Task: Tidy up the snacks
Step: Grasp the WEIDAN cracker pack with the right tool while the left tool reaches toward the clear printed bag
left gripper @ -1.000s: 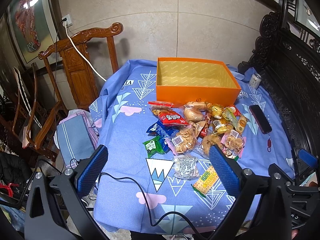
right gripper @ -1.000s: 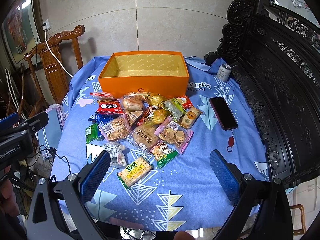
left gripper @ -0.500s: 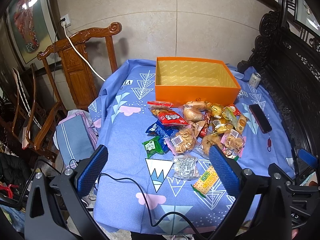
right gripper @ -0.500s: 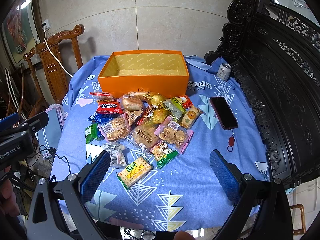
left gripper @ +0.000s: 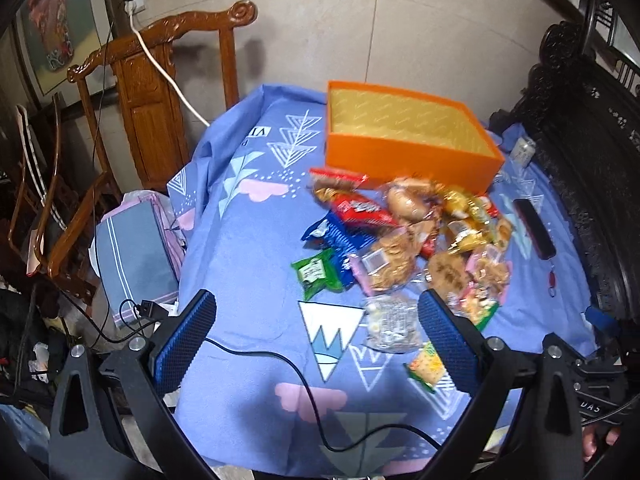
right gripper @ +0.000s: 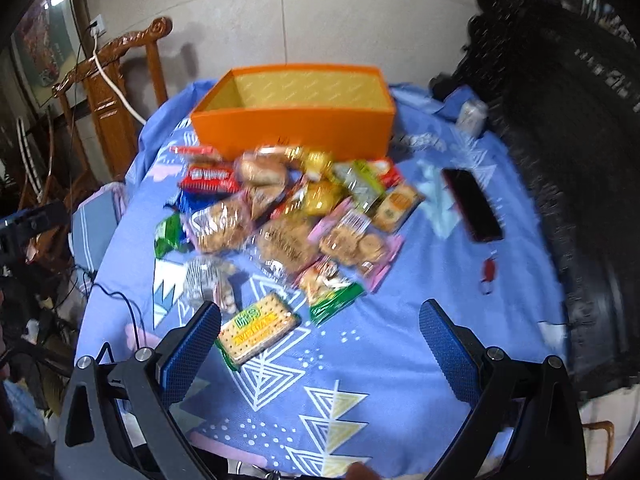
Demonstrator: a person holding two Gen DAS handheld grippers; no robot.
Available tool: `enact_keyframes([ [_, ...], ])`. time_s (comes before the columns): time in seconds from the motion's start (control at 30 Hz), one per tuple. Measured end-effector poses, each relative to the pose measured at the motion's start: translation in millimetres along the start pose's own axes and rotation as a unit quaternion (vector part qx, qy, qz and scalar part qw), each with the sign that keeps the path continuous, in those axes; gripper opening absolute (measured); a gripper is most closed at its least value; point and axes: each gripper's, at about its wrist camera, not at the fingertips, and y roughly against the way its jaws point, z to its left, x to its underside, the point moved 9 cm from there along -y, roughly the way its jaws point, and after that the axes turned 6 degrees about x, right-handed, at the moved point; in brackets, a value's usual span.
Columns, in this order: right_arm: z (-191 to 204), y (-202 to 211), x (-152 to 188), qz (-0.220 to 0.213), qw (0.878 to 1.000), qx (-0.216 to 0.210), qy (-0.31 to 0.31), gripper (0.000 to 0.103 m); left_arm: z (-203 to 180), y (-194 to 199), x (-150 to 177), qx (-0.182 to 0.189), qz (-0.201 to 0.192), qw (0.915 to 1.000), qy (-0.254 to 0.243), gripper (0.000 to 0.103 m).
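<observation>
Orange cardboard box (right gripper: 294,130), open and empty, at the far side of the blue-clothed worktop (right gripper: 400,360); heap of wrapped snacks (right gripper: 296,220) just in front. Left claw (left gripper: 316,340) and right claw (right gripper: 320,344): fingers spread apart, holding nothing.

Even indoor light falls from above, bright on the pale wall and the blue-clothed counter (left gripper: 248,280). The chair (left gripper: 160,92) throws a soft shadow on the wall. Motion blur smears the right wrist view, worst on the snack pile (right gripper: 296,216). Fisheye bending curves the edges, and the corners go black.
</observation>
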Motion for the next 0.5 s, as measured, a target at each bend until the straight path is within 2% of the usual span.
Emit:
enact_keyframes([
  [0.17, 23, -53, 32, 0.056, 0.997, -0.047, -0.021, 0.1, 21, -26, 13, -0.008, 0.021, 0.9997, 0.008, 0.099],
  [0.27, 41, -80, 43, 0.084, 0.995, -0.051, -0.033, 0.1, 35, -35, 17, -0.006, 0.032, 0.9992, 0.023, 0.099],
  [0.43, 70, -112, 50, 0.093, 0.994, -0.041, -0.04, 0.099, 50, -43, 18, 0.0, 0.039, 0.999, 0.023, 0.099],
  [0.5, 79, -122, 55, 0.107, 0.992, -0.039, -0.046, 0.094, 54, -48, 17, -0.001, 0.042, 0.999, 0.015, 0.099],
])
